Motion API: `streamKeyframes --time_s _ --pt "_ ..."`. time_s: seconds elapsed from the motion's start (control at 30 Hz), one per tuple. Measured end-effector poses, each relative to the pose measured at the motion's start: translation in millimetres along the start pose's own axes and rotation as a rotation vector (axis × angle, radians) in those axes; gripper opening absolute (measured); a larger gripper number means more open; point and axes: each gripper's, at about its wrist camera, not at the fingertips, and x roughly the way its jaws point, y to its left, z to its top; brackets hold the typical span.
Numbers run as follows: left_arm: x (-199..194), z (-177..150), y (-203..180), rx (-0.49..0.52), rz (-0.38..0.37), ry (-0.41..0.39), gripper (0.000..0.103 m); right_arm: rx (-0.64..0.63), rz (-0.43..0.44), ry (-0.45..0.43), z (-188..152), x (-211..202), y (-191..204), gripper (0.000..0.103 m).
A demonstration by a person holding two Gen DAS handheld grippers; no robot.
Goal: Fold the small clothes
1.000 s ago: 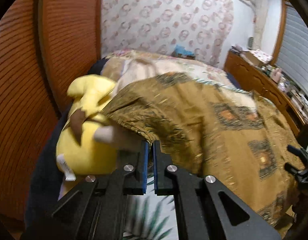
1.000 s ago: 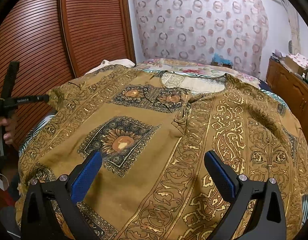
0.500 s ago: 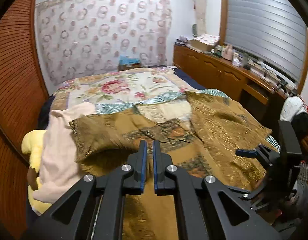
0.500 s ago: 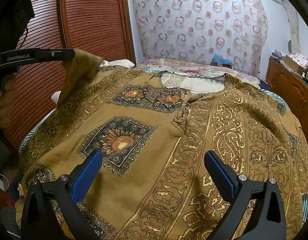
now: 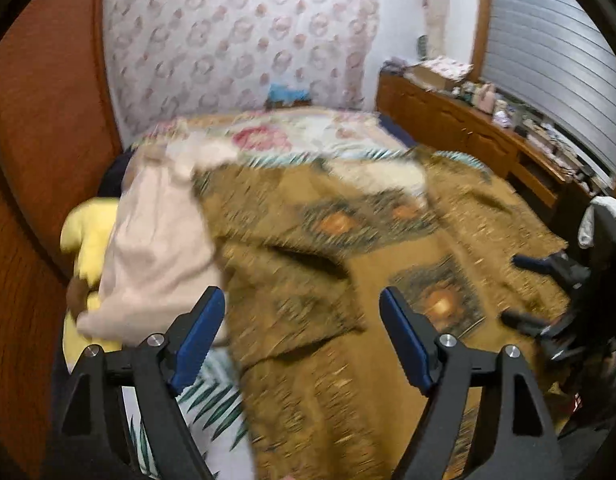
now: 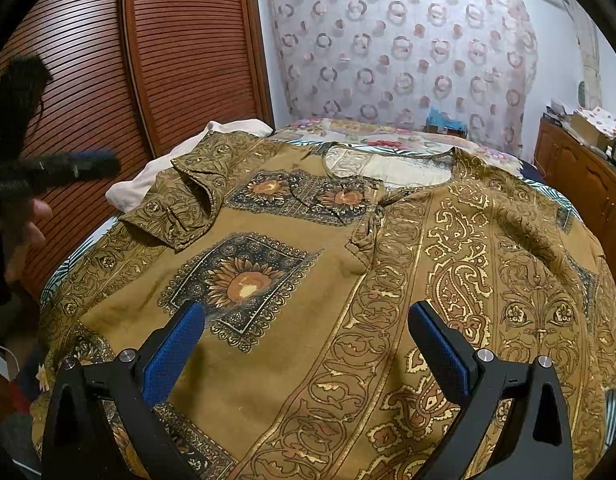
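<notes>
1. A bed (image 6: 387, 136) with a floral cover fills the room; a louvred wooden wardrobe (image 6: 188, 52) stands along one side of the bed, a patterned curtain (image 6: 407, 48) hangs beyond its far end, and a wooden sideboard (image 6: 579, 168) runs along the other side.
2. A mustard patterned tunic (image 6: 347, 320) lies spread flat over the bed, one sleeve (image 6: 184, 192) folded in onto its chest.
3. A pale pink cloth (image 5: 160, 240) and a yellow plush toy (image 5: 88, 232) lie on the bed's wardrobe side.
4. The left gripper (image 5: 302, 336) has just been opening; its jaws stand wide above the tunic, nothing between them.
5. The right gripper (image 6: 304, 336) hovers spread over the tunic's lower part, empty.
</notes>
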Motion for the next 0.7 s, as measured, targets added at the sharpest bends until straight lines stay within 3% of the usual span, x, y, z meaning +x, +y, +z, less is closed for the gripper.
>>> streamKeyframes --time_s 0.23,0.43,0.57,0.7 --pt "32 -31 44 -0.096 0.076 0.100 0.080 -0.030 0.040 0.004 8 -3 3 0.101" --pt "47 -36 45 -0.073 0.101 0.125 0.081 -0.128 0.102 -0.021 51 2 23 0.091" --pt "50 -34 42 -0.055 0.115 0.118 0.083 -0.230 0.133 -0.040 79 27 47 0.089" --pt "53 -34 44 -0.049 0.105 0.118 0.089 -0.268 0.166 -0.003 97 71 62 0.088"
